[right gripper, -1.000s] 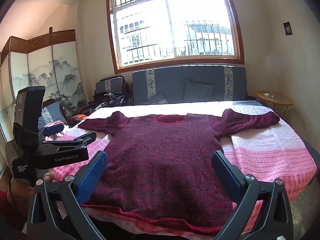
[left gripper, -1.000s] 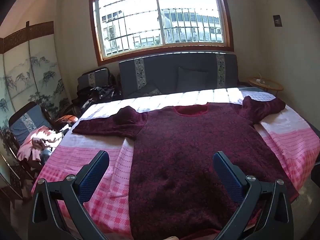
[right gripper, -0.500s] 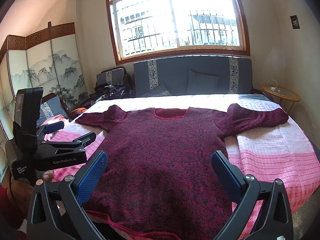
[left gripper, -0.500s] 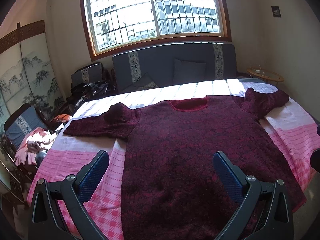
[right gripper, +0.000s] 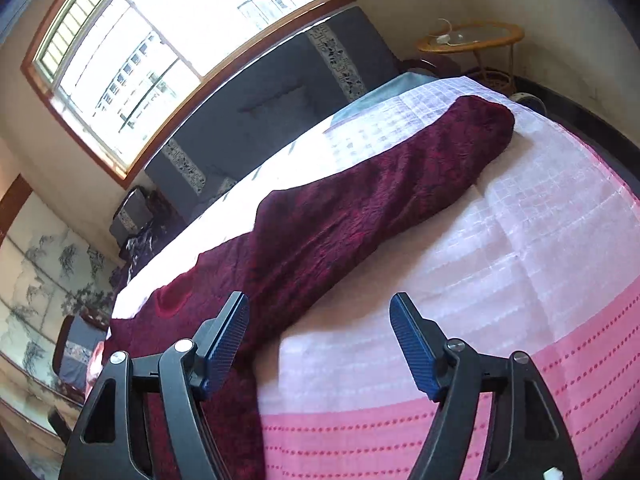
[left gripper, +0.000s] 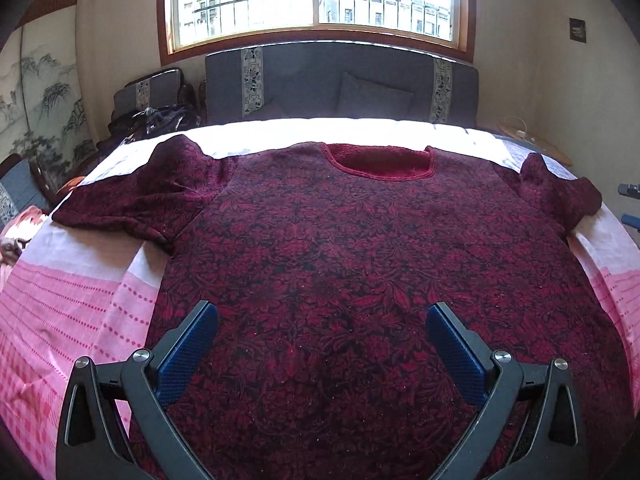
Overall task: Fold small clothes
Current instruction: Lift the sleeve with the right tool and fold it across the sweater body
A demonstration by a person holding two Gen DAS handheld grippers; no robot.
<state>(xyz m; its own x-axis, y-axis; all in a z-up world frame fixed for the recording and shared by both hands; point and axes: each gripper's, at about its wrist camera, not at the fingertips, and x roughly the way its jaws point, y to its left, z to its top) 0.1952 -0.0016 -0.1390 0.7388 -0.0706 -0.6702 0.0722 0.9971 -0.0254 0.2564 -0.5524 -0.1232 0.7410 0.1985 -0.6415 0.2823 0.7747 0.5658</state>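
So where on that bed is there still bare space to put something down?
Bare bedspread lies left of the sweater, below its left sleeve. More lies beside the right sleeve, toward the pink stripes. A sunlit strip runs between the collar and the headboard. The middle is fully covered.

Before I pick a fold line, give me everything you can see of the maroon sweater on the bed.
The sweater is dark maroon with a red leaf pattern, apparently a fuzzy knit, with a plain red round neckline. It lies flat, neck toward the window, on the pink-and-white bedspread, unfolded. Both sleeves are spread sideways; the right sleeve looks rumpled. The left gripper and right gripper hover over it with jaws open, neither gripping it.
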